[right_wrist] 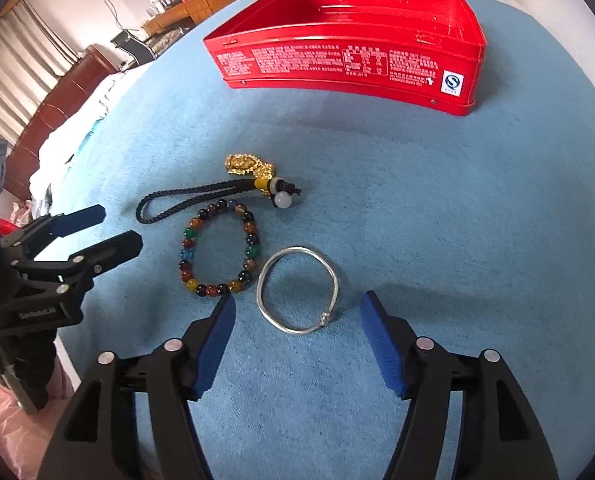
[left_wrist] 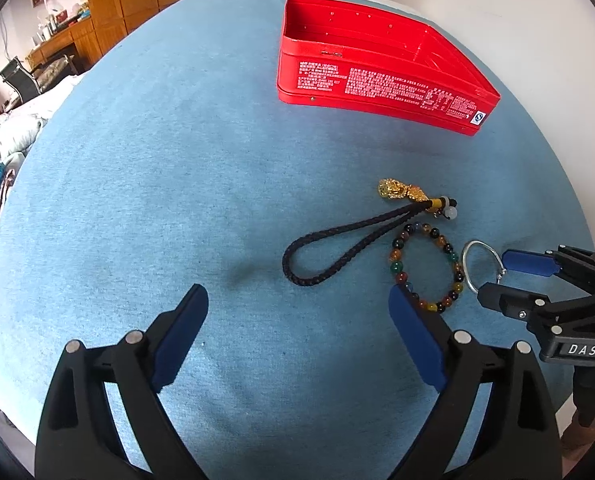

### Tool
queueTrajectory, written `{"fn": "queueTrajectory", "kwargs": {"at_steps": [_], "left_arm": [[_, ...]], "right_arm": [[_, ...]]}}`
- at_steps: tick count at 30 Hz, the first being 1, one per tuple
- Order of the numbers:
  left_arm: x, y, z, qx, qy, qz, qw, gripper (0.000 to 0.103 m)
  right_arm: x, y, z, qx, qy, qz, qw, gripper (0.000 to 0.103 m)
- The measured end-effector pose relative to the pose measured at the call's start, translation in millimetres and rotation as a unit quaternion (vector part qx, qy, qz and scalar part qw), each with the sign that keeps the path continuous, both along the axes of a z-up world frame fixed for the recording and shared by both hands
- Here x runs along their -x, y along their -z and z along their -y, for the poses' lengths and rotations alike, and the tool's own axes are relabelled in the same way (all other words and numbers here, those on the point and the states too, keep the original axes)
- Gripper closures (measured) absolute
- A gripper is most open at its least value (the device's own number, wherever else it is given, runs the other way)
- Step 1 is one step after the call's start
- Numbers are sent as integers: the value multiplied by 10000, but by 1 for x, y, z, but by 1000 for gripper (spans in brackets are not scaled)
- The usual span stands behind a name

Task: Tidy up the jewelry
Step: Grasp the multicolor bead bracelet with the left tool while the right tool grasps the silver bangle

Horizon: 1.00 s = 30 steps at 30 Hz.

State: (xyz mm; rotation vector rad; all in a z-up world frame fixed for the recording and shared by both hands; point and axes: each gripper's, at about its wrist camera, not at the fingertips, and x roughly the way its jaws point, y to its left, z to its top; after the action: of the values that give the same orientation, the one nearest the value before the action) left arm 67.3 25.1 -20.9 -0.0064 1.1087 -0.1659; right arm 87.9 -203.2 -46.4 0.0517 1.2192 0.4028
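Observation:
An open red tin (left_wrist: 377,84) (right_wrist: 337,64) stands at the far side of the blue cloth. Nearer lie a black braided cord (left_wrist: 329,252) (right_wrist: 185,196) with a gold charm (left_wrist: 393,190), a bracelet of coloured beads (left_wrist: 395,268) (right_wrist: 187,254) and a silver bangle (left_wrist: 467,276) (right_wrist: 301,249). My right gripper (right_wrist: 297,300) (left_wrist: 497,278) is open, its fingers on either side of the bangle's near half, not touching it. My left gripper (left_wrist: 297,294) (right_wrist: 119,226) is wide open just short of the cord's loop, with nothing between its fingers. Its right fingertip sits by the bead bracelet.
The blue cloth (left_wrist: 157,200) covers a rounded tabletop whose edges fall away left and right. Wooden cabinets, a desk and a chair stand beyond it, with bedding at the left. Bare cloth lies between the jewelry and the tin.

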Motion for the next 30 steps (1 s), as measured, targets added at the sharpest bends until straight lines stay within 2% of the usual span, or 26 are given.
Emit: {"fn": "queueTrajectory", "kwargs": {"at_steps": [3,5,7,9,10,11,13,16,18,20,22,26,28,30], "left_arm": [[1,-1,-1,24,-18,-3,10000,12],[2,-2,-1,25,-11,11,10000,12],[2,-3,2,30,49,9,10000,12],[4,-5,7,45,128,7,9999,12],[5,-5,10,49,167,1,9998,12],[6,-6,13,63,220,-13,9997,12],[8,-8,21,134,331,-45,9994,12],[10,-8,35,192,520,-101,9984,12],[9,-6,42,277,606,-189,9976,12],[9,-5,43,242,554,-181,9980,12],[8,-5,40,208,429,-145,9988,12],[7,-5,27,208,177,-141,9995,12],[7,-5,23,199,128,-151,9996,12],[7,-5,23,190,132,-156,9996,12]], "right_arm": [[2,0,-7,200,-57,126,9997,38],[4,1,-13,419,-103,271,9987,50],[5,0,-15,511,-116,347,9980,58],[5,0,-13,447,-104,338,9984,60],[4,-1,-10,471,-65,354,9982,79],[4,-1,-6,447,-8,315,9985,93],[0,0,7,95,108,97,9998,93],[0,0,18,16,233,50,9997,93],[1,-1,21,-152,168,4,9997,89],[3,-1,19,-230,97,-28,9997,62],[4,-3,15,-179,16,17,9998,59],[5,0,-1,47,-180,91,9998,45],[8,1,-11,357,-287,215,9987,44],[11,2,-18,645,-333,362,9967,55]]}}
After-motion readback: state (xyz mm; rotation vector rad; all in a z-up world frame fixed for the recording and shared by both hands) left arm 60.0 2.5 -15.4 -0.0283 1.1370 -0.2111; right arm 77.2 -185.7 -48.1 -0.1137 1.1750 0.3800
